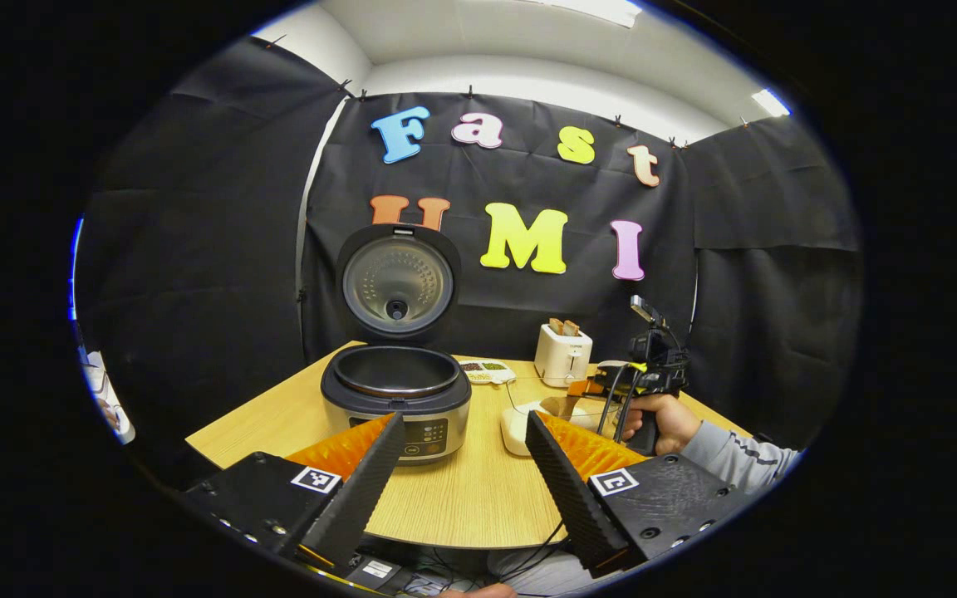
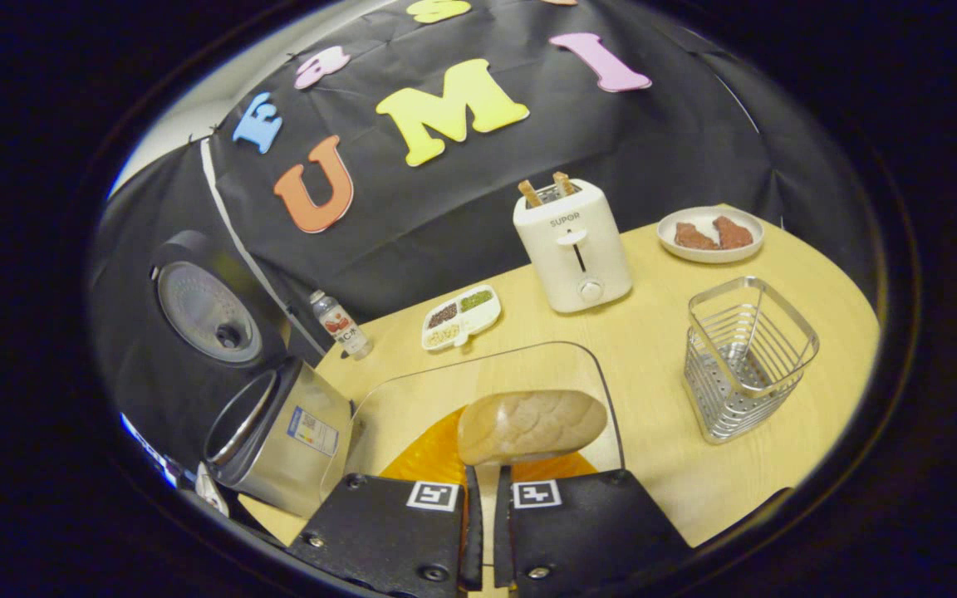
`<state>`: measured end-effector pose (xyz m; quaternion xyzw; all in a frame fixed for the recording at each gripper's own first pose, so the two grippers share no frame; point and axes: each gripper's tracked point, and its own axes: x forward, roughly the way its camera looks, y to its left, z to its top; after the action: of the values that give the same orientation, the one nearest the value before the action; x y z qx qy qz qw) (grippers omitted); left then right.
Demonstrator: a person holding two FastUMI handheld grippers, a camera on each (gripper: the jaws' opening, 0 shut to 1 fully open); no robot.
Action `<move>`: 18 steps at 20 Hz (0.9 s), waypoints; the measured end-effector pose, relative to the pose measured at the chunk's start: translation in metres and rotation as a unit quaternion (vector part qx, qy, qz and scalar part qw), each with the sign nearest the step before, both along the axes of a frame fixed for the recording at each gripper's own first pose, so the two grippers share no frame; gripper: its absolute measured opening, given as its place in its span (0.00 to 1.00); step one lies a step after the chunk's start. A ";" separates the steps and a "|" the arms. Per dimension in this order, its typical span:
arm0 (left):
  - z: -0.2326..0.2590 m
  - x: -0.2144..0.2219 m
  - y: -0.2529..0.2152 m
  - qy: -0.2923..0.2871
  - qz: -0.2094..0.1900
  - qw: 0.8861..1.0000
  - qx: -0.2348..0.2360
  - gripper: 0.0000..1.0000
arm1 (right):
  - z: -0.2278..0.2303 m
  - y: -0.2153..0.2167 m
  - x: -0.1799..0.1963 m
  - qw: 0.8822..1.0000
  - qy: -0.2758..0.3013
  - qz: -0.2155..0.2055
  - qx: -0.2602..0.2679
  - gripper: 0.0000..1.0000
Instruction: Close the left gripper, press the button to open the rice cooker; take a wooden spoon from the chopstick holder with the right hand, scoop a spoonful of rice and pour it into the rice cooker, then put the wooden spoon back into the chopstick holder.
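The rice cooker (image 1: 395, 399) stands on the wooden table (image 1: 478, 498) with its lid (image 1: 397, 282) raised and its dark inner pot showing. My left gripper (image 1: 463, 419) is open in front of it, holding nothing. My right gripper (image 2: 485, 475) is shut on the handle of the wooden spoon (image 2: 528, 425), whose bowl hovers over a clear container (image 2: 478, 365). Whether the spoon carries rice is unclear. The wire chopstick holder (image 2: 744, 357) stands to the right, with nothing in it that I can see. In the left gripper view a hand (image 1: 665, 419) holds the right gripper (image 1: 636, 382) above that container (image 1: 545, 411).
A white toaster (image 2: 574, 245) with two slices stands at the back. Near it are a plate of meat (image 2: 711, 234), a divided snack tray (image 2: 462, 317) and a small bottle (image 2: 341, 324). The cooker (image 2: 279, 432) lies to the spoon's left. Black cloth walls close the booth.
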<state>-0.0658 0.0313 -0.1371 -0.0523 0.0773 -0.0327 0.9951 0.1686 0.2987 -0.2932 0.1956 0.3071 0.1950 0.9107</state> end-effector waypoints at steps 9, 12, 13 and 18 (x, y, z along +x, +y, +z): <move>-0.001 0.004 0.008 0.006 0.008 1.000 0.002 0.94 | 0.019 -0.007 0.003 0.988 0.038 -0.019 0.146 0.08; 0.000 0.003 0.008 0.004 0.009 1.000 0.003 0.94 | 0.027 -0.017 0.004 0.983 0.041 -0.039 0.174 0.09; 0.000 0.003 0.008 0.004 0.009 1.000 0.004 0.94 | 0.029 -0.021 0.004 0.980 0.047 -0.045 0.188 0.08; 0.001 0.003 0.006 0.004 0.007 1.000 0.009 0.94 | 0.046 -0.038 0.002 0.960 0.075 -0.061 0.264 0.08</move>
<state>-0.0629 0.0372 -0.1366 -0.0441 0.0815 -0.0248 0.9954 0.1703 0.2608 -0.2471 0.4612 0.2999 0.1978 0.8113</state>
